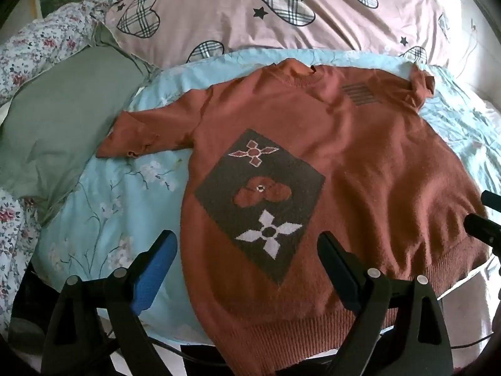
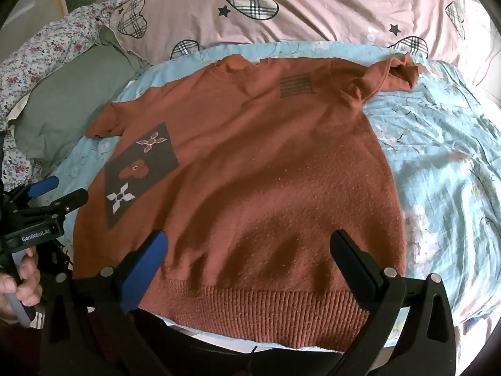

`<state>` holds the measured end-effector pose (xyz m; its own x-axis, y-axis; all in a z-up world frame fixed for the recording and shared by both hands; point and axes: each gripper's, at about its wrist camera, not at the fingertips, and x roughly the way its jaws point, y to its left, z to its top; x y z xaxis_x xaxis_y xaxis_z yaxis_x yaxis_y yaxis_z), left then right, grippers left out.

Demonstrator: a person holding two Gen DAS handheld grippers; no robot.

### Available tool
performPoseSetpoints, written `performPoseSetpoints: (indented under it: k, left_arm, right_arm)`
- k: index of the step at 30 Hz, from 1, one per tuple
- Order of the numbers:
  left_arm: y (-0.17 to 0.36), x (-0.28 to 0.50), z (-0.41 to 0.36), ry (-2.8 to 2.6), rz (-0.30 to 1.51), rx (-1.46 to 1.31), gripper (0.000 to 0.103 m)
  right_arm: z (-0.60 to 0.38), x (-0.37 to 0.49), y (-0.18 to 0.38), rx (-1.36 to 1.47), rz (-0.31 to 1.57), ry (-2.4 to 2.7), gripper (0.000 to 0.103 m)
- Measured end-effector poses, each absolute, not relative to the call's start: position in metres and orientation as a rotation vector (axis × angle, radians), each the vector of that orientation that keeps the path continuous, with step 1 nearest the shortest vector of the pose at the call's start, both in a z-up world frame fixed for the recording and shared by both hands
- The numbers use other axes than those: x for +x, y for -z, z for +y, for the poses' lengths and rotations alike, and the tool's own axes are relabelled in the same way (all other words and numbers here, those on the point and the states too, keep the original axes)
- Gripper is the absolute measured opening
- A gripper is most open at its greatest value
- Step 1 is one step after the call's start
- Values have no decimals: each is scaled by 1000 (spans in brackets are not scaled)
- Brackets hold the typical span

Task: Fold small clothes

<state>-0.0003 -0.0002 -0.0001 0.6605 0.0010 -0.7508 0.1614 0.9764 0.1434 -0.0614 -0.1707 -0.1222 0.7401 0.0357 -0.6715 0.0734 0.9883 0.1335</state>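
Note:
A rust-orange knit sweater (image 1: 360, 163) lies flat, front up, on a light-blue floral sheet (image 1: 103, 206), with a dark diamond patch with flowers (image 1: 260, 200) on it; it also shows in the right wrist view (image 2: 266, 172). Its left sleeve (image 1: 147, 131) lies spread out; the right sleeve (image 2: 394, 72) is bunched near the shoulder. My left gripper (image 1: 247, 250) is open and empty above the hem's left part. My right gripper (image 2: 250, 247) is open and empty above the ribbed hem (image 2: 266, 313). The left gripper also appears in the right wrist view (image 2: 59, 192).
A pink quilt with plaid hearts (image 1: 250, 15) lies behind the sweater. A green pillow (image 1: 62, 119) and a floral duvet (image 1: 37, 40) are to the left. The bed edge runs just under the hem (image 2: 188, 329).

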Motion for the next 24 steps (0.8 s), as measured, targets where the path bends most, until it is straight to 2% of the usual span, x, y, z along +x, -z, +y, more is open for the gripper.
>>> performPoseSetpoints:
  k: [24]
  left_arm:
    - [6, 2, -8, 93, 855, 213, 92]
  right_arm:
    - [-174, -61, 122, 163, 736, 12, 103]
